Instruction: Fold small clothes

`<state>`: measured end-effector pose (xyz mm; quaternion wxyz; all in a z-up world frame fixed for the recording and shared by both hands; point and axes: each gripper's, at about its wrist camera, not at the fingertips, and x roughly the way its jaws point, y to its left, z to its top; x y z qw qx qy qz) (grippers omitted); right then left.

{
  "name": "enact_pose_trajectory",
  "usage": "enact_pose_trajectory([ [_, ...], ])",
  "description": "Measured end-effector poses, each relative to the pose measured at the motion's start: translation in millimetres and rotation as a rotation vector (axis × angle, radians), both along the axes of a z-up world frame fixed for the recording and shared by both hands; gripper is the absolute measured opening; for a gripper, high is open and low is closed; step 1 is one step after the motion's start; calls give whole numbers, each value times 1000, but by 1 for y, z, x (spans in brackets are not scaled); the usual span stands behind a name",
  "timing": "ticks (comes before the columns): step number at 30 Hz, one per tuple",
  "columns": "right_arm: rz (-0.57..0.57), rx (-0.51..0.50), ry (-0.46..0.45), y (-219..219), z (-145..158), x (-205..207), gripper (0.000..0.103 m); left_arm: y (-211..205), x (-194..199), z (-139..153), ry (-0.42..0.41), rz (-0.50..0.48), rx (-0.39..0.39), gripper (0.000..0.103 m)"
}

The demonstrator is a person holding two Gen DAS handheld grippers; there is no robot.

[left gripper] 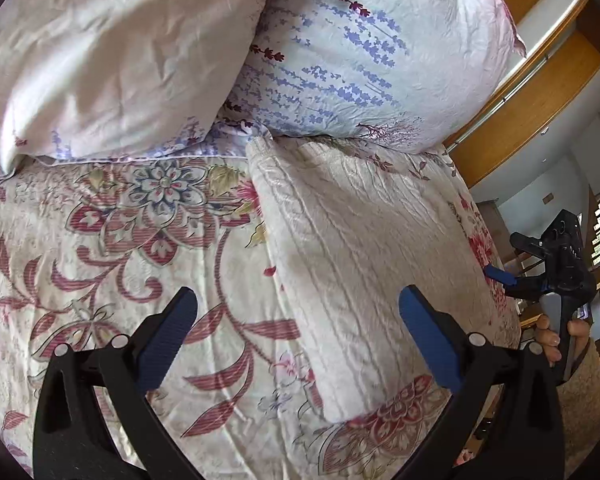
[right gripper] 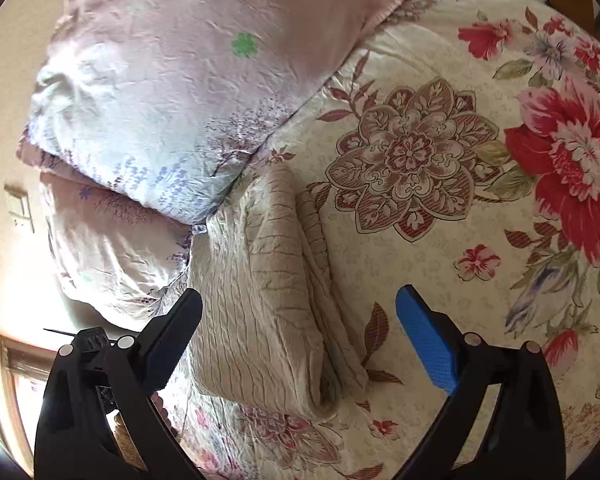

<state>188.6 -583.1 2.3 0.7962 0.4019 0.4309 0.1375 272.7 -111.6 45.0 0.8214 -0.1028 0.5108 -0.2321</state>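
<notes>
We log beige garment (right gripper: 268, 292) folded, lying flat on bed's floral quilt (right gripper: 412, 264), far end touching lavender-print pillow (right gripper: 172, 120). Left gripper (left gripper: 296, 336) above quilt, jaws spread, nothing between them (garment just under right-hand finger). Right gripper (right gripper: 300, 336) over garment's near half, jaws spread, empty. Second pillow (left gripper: 112, 56), cream, beside first.

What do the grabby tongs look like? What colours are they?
The left tongs and right tongs match: black plastic arms shaped like a wide V, silver round rivets at the joints, and ridged blue rubber pads inside the fingers. The person's bare hand grips a black handle with a grey trigger.
</notes>
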Motion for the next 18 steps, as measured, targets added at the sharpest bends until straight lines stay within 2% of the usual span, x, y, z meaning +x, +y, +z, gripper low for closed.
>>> enact_pose_trajectory([
  [4, 49, -10, 83, 11, -13, 30, 99, -36, 18, -3, -2, -37, 111, 101],
  [7, 96, 0, 125, 20, -24, 44, 99, -56, 24, -8, 8, -73, 154, 101],
  [11, 144, 15, 151, 27, -34, 56, 99, -73, 33, -20, 57, -89, 156, 101],
  [15, 154, 37, 134, 27, -36, 59, 99, -83, 38, -32, 88, -95, 172, 101],
  [18, 165, 61, 123, 27, -38, 59, 94, -87, 39, -35, 84, -100, 176, 101],
])
